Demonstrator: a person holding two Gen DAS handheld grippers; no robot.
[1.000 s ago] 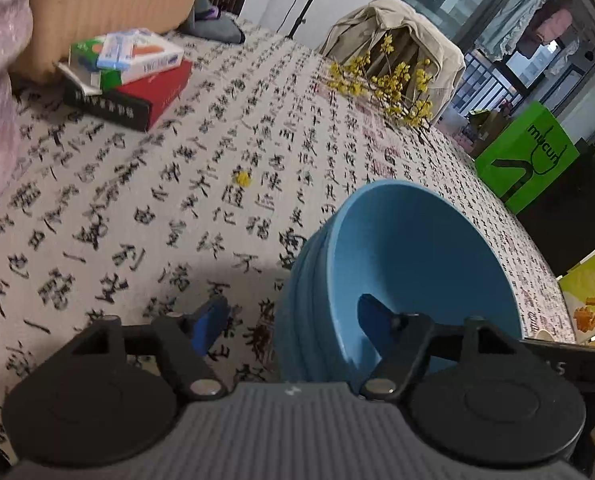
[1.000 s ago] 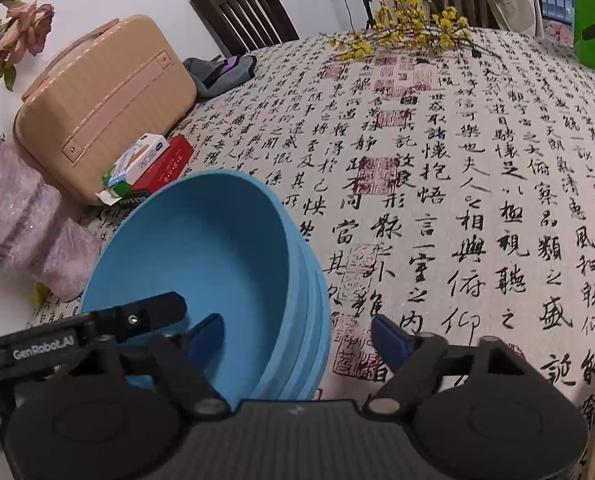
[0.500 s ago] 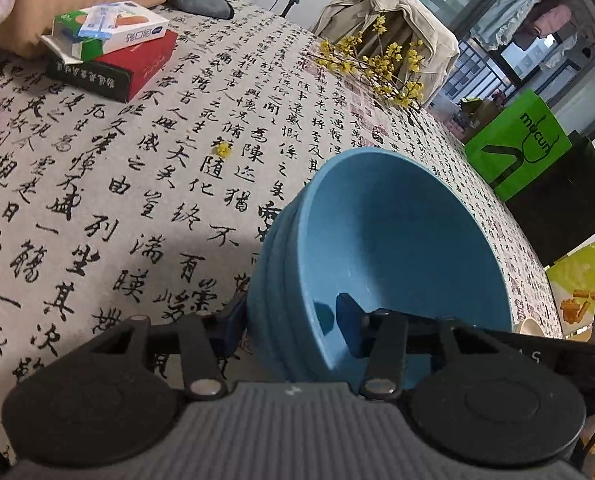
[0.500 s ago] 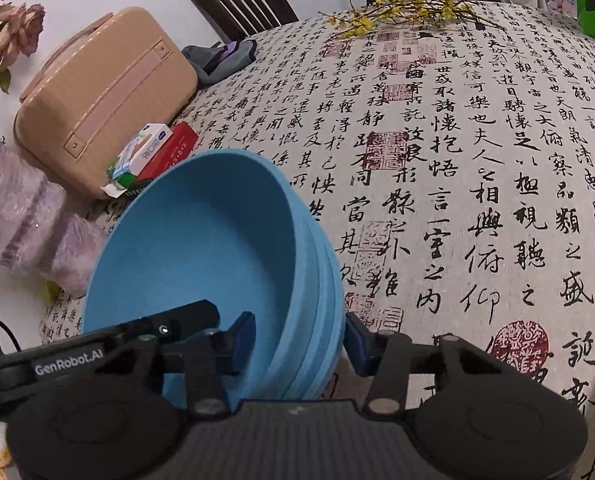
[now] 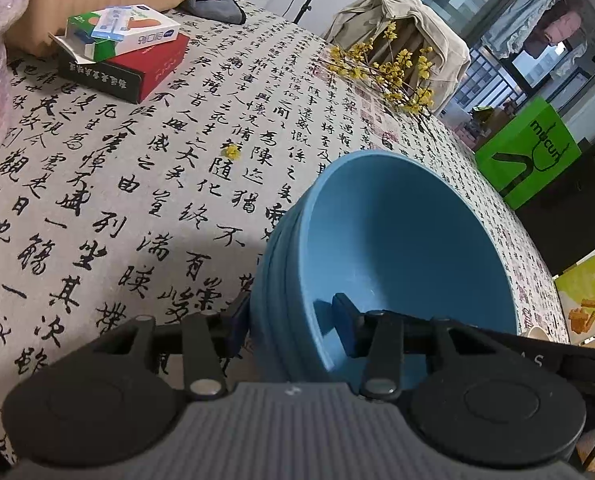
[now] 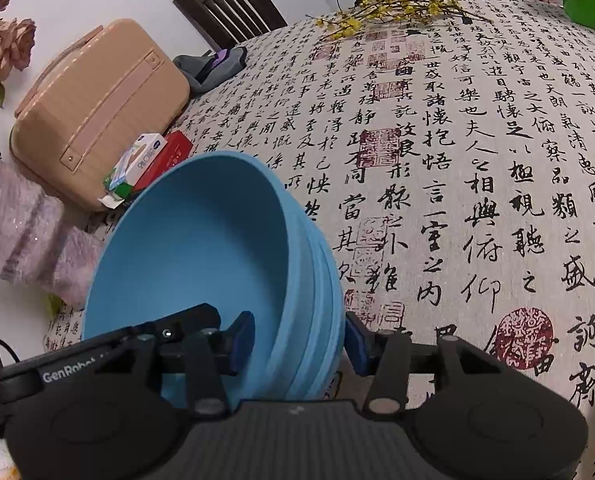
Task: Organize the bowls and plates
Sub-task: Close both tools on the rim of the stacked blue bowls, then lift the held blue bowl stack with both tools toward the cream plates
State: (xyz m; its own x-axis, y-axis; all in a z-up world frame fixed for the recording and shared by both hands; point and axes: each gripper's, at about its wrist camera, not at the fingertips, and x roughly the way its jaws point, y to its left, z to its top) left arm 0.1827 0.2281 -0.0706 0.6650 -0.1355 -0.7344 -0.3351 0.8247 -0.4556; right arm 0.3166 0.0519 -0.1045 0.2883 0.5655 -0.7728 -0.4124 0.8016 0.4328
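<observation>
Left tool (image 5: 293,326) clamps the stacked blue bowls' (image 5: 409,248) rim

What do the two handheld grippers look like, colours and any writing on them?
Both the left gripper and the right gripper have black linkage arms with silver pivot pins, round black discs on each side, a ribbed dark grey body and blue fingertip pads. One black finger, seen from the right wrist, carries white GenRobot lettering.

Both cameras sit right behind their fingers, looking down and very close at the same stack of blue bowls (image 5: 397,248) (image 6: 201,248) from opposite sides.
</observation>
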